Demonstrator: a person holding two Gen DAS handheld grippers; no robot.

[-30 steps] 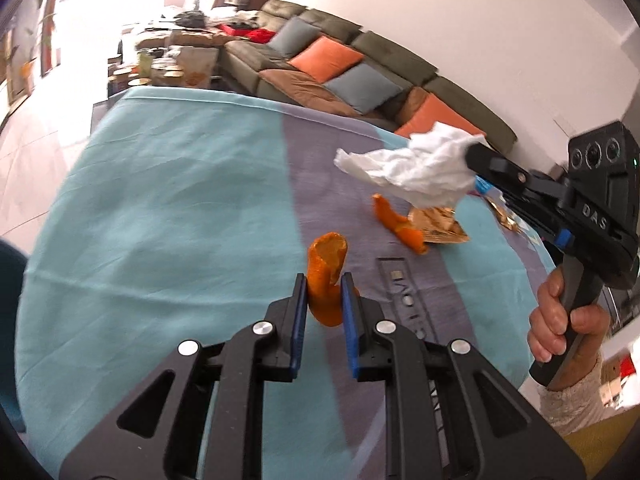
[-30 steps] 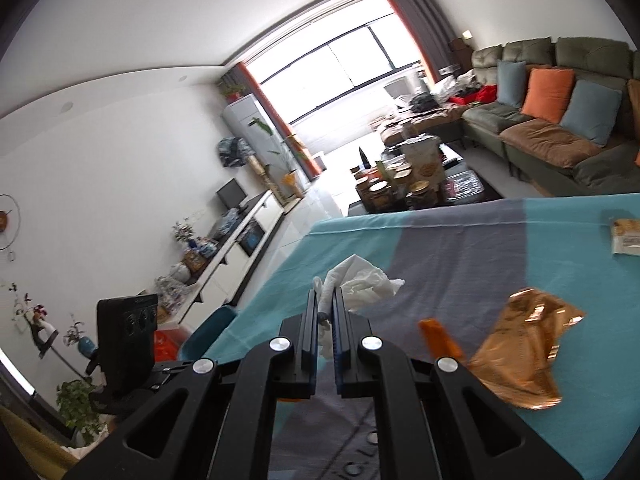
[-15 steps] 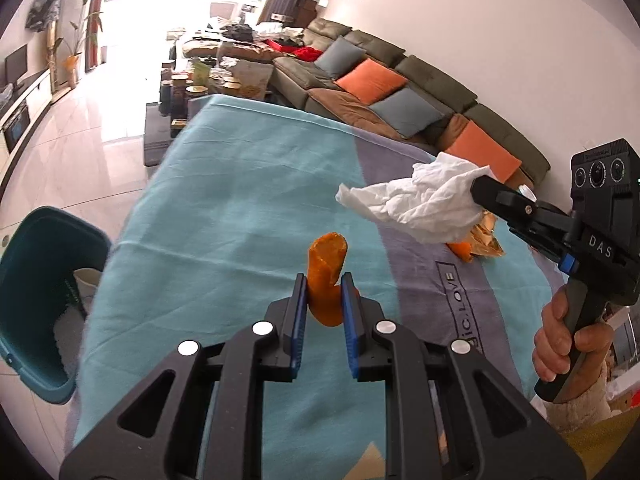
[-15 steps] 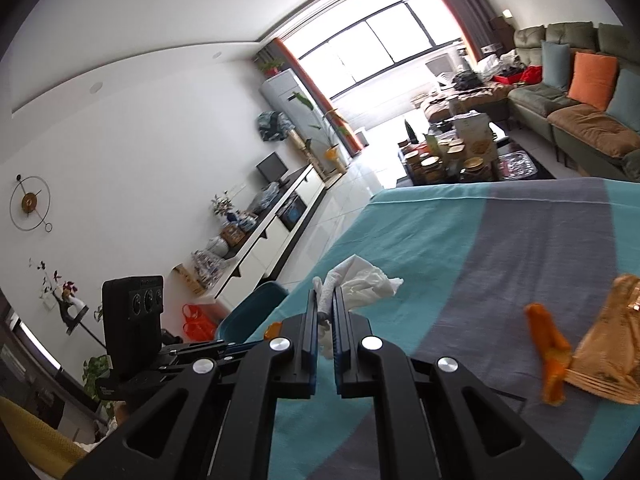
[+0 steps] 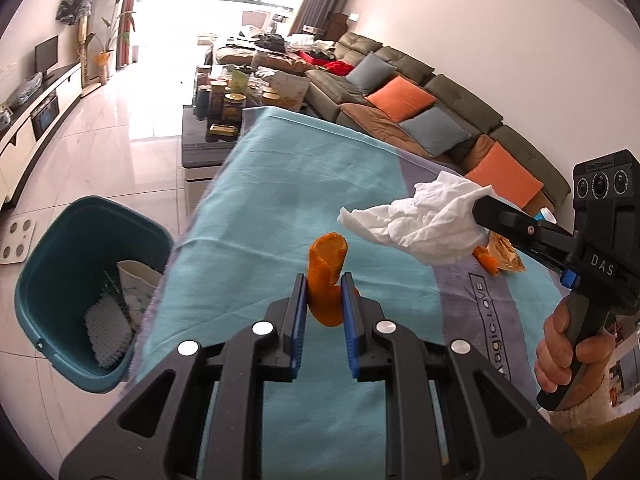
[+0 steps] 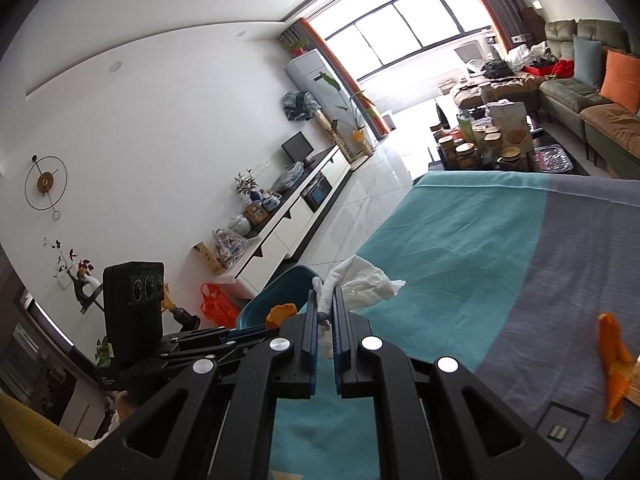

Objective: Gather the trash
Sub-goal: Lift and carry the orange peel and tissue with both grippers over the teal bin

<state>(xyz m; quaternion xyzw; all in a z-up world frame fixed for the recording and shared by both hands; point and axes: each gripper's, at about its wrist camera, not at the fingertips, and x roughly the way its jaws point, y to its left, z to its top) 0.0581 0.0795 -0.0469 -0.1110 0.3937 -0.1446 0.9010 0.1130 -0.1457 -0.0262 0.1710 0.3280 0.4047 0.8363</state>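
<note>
The left hand-held gripper (image 5: 325, 297) is closed down to a narrow gap on a curled strip of orange peel (image 5: 326, 270), which stands up between the blue pads and sits at 6 o'clock in the left wrist view. The right hand-held gripper (image 6: 327, 312) is fully pinched shut on a crumpled white tissue (image 6: 360, 282), which in the left wrist view hangs out at 3 o'clock, lifted clear of the tabletop (image 5: 288, 184). What has changed over the last second is the backdrop: both hand-held grippers have swung across the teal-and-grey cloth toward its edge, and the teal trash bin (image 5: 48, 264), absent from the left wrist view 1 second ago, now fills the 9 o'clock side, standing on the floor just beside the tabletop with some white packaging already lying in it. In the right wrist view its rim shows just beyond the fingertips, near 7 o'clock. That reads as the carry stage nearly done, with 2 pieces close to the drop. Farther off, at about 3 o'clock past the tissue, a second orange peel (image 5: 486, 261) and a golden crumpled wrapper (image 5: 507, 254) lie on the grey band, touching each other and not yet collected. Beyond the tabletop, near 12 o'clock, stands a cluttered coffee table, and at 1 o'clock a sofa.
</note>
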